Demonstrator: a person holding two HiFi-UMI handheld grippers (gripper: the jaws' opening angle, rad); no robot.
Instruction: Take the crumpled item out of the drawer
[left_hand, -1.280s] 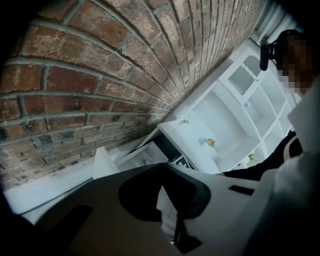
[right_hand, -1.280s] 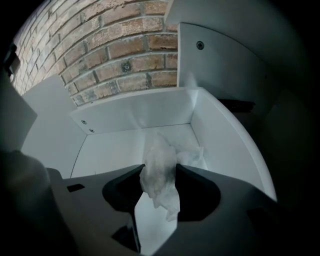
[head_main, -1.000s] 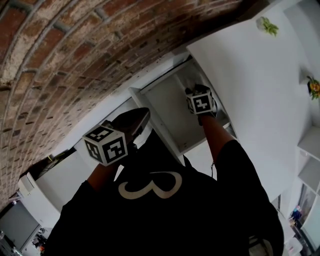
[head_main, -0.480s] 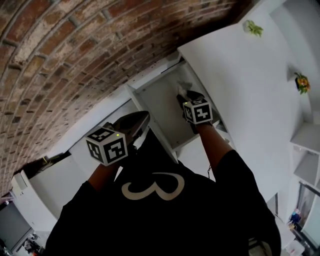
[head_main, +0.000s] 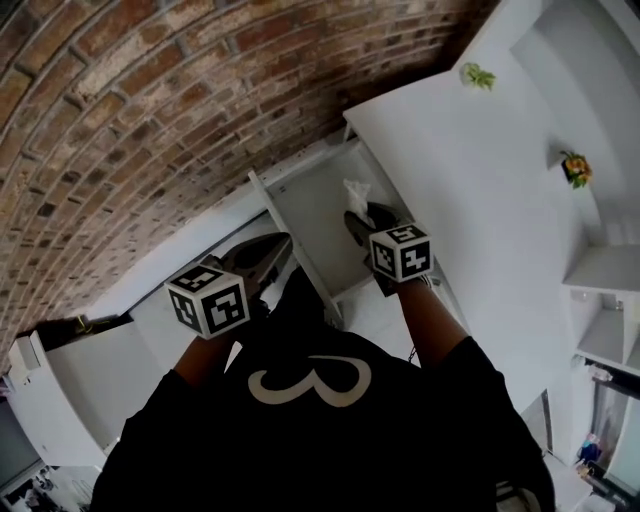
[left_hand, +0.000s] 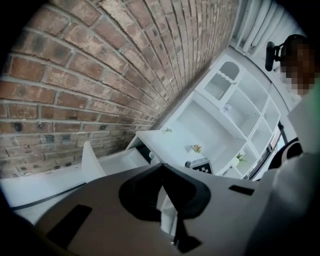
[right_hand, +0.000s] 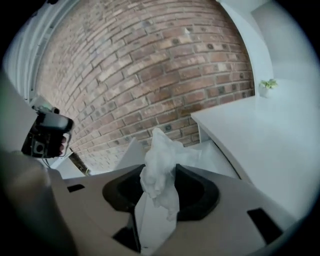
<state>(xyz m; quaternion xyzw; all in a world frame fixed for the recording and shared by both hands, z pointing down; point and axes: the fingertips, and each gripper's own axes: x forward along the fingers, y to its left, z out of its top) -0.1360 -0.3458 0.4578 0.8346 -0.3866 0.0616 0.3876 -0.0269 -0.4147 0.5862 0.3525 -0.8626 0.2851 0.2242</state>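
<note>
A crumpled white tissue-like item (right_hand: 161, 160) stands up between the jaws of my right gripper (right_hand: 159, 176), which is shut on it. In the head view the crumpled item (head_main: 355, 192) sticks out past the right gripper (head_main: 363, 216), above the open white drawer (head_main: 312, 215) under the cabinet top. The drawer (right_hand: 216, 159) shows just behind the item in the right gripper view. My left gripper (head_main: 280, 246) hangs to the left of the drawer's front corner. Its jaws (left_hand: 161, 169) meet at the tips with nothing held.
A red brick wall (head_main: 150, 130) runs behind the drawer. The white cabinet top (head_main: 470, 190) carries two small potted plants (head_main: 478, 75) (head_main: 573, 168). White shelves (head_main: 600, 290) stand at the right. Another white unit (head_main: 60, 380) lies at lower left.
The right gripper has drawn back from inside the drawer toward the person, and the crumpled item now shows in its jaws. The left gripper stays roughly where it was.
</note>
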